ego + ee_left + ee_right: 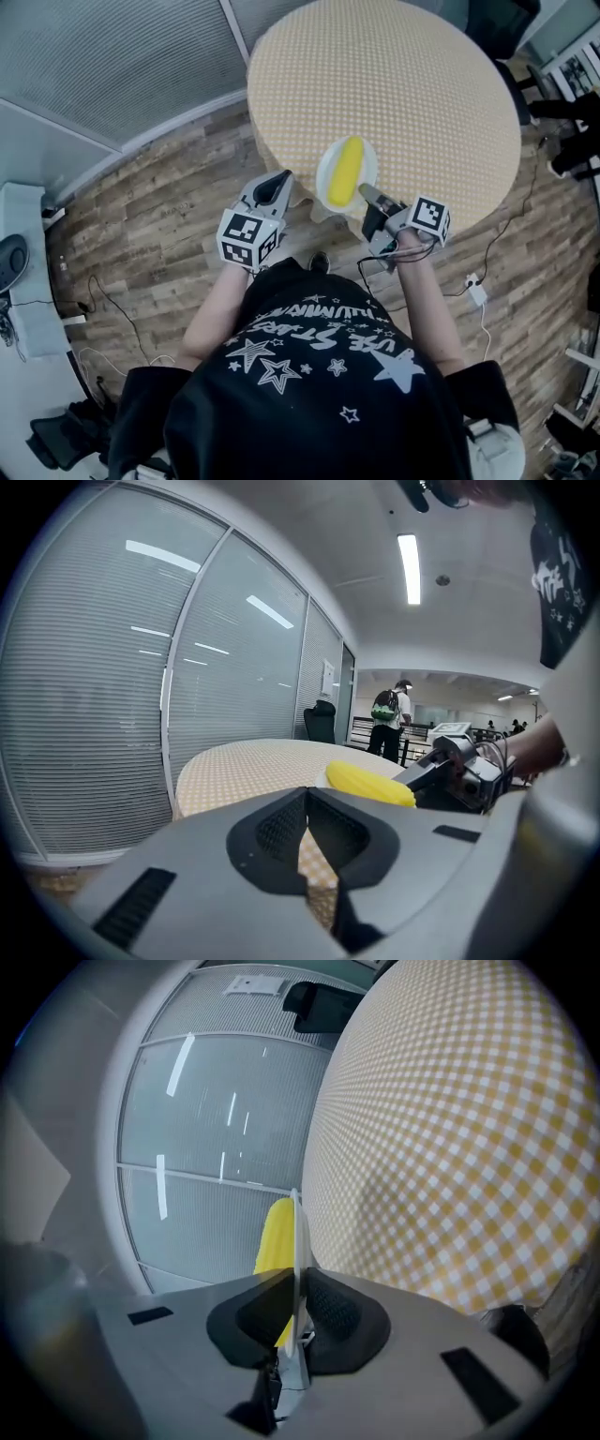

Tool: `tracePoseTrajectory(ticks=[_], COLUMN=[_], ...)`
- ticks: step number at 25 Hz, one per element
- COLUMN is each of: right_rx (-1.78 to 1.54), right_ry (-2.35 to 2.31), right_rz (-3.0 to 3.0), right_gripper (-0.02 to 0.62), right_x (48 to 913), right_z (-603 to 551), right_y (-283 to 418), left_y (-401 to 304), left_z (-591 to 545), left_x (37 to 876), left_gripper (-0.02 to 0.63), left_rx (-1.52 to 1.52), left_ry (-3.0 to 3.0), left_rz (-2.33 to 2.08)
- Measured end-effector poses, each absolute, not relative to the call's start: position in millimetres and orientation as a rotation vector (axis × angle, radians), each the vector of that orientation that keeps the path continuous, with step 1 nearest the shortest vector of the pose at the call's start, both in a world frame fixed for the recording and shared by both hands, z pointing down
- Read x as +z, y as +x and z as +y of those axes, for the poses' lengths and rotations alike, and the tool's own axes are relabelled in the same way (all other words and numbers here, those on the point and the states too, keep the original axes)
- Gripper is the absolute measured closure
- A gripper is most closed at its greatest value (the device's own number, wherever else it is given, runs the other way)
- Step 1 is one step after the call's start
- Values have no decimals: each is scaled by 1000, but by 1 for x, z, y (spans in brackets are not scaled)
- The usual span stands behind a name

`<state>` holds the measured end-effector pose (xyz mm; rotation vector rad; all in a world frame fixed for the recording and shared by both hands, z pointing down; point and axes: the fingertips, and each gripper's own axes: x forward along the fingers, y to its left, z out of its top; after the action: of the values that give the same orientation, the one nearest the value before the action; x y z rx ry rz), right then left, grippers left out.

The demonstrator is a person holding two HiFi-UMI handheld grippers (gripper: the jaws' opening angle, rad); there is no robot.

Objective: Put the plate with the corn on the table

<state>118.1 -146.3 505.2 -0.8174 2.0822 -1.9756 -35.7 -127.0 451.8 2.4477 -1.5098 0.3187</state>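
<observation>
**Plate [322, 178] with corn [346, 171] at the table's [394, 84] near edge**

The right gripper [366, 193] is clamped on the plate's rim, seen edge-on between its pads only in its own view. The head view alone shows the corn lying lengthwise. The left gripper [283, 176] is clenched and empty.

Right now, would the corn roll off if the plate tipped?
Probably. The corn is long and round and lies loose on the plate, so a tilt could roll it off. The right claw pinches only the rim, so the plate may wobble.
</observation>
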Motion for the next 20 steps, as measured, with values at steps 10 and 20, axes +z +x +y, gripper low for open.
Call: tracePoseTrajectory(ticks=[10, 20], right_rx=[-2005, -1974], right_ry=[-809, -871], right_rz=[2053, 2055], right_gripper=[557, 557], right_x=[514, 516], right_z=[-159, -187], right_y=[114, 116], left_y=[-46, -48], left_z=[-134, -166], left_x=[459, 468], left_gripper=[598, 598], left_rx=[376, 361], left_ry=[2392, 2425], left_rz=[-1524, -1465])
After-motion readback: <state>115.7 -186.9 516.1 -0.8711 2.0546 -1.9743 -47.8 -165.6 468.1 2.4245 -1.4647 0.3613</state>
